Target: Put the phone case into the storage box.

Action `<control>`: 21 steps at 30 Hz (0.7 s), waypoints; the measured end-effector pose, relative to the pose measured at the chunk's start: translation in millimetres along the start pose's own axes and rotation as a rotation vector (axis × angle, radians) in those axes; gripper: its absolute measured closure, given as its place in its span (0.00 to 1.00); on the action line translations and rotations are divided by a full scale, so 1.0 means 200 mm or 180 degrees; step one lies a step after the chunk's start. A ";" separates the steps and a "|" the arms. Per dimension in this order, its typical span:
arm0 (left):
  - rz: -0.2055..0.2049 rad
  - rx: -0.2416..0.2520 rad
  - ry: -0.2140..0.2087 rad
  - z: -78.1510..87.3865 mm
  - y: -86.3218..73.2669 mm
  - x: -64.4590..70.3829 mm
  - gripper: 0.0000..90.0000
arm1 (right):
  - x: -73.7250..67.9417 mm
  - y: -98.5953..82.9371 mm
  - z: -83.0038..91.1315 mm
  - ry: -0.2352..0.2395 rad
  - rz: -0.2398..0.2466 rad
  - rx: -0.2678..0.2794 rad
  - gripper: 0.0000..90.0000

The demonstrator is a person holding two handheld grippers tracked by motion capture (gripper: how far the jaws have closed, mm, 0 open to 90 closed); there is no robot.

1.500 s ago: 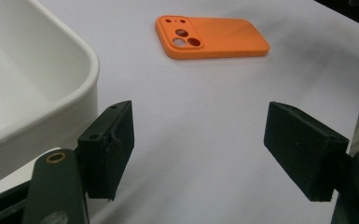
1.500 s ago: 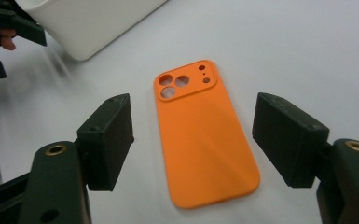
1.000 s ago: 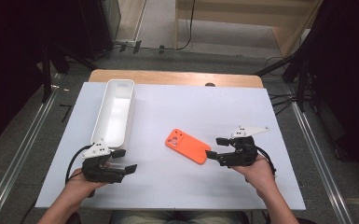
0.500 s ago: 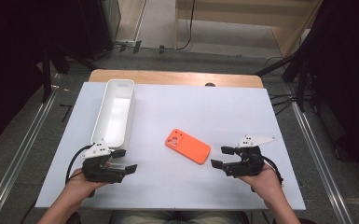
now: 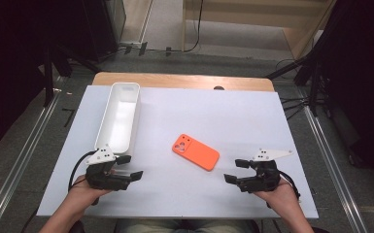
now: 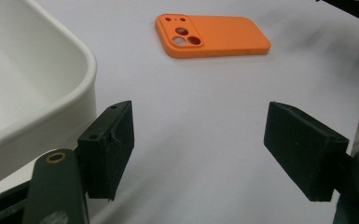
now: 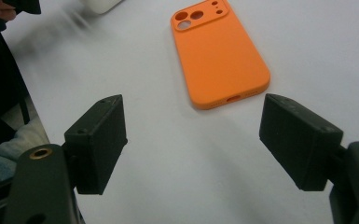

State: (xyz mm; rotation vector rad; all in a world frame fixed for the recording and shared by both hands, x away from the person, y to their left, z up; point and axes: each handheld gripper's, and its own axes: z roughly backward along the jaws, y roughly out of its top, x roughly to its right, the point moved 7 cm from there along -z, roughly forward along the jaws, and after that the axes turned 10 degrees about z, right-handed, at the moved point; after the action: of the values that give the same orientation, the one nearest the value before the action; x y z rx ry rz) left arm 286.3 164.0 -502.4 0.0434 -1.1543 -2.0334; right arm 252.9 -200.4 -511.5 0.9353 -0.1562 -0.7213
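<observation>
Plainly, fingers of both grippers wide apart and empty, orange phone case [image 5: 195, 152] untouched between them.

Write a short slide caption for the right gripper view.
Open right hand-held gripper faces an orange phone case lying flat on the white table.

We see a table [image 5: 252, 121] with a white top and a strip of bare wood along its far edge. Directly on it lie two things. A long white tray [image 5: 119, 116] stands lengthwise near the left side, its near end close to the front. An orange phone case [image 5: 195, 152] lies flat near the middle, camera cut-outs facing up and pointing toward the far left, well apart from the tray.
</observation>
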 end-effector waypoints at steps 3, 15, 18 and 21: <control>-0.0004 0.0000 -0.0008 0.00 0.00 0.00 0.27 | 0.00 0.00 0.00 0.0018 -0.0034 -0.0009 0.24; -0.0003 -0.0008 -0.0020 0.00 0.00 0.00 0.27 | 0.02 0.02 0.01 0.0002 -0.0019 0.0043 0.24; -0.0007 -0.0011 -0.0017 0.00 0.00 0.00 0.27 | 0.02 0.03 0.01 0.0011 -0.0011 0.0059 0.24; -0.0008 -0.0012 -0.0018 0.00 0.00 0.00 0.27 | 0.02 0.04 0.01 0.0004 0.0012 0.0046 0.24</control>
State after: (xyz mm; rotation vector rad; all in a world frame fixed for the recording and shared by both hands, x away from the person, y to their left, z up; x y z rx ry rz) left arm 286.0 163.3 -502.5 0.0374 -1.1544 -2.0390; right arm 258.7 -201.1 -504.3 0.9491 -0.1622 -0.7167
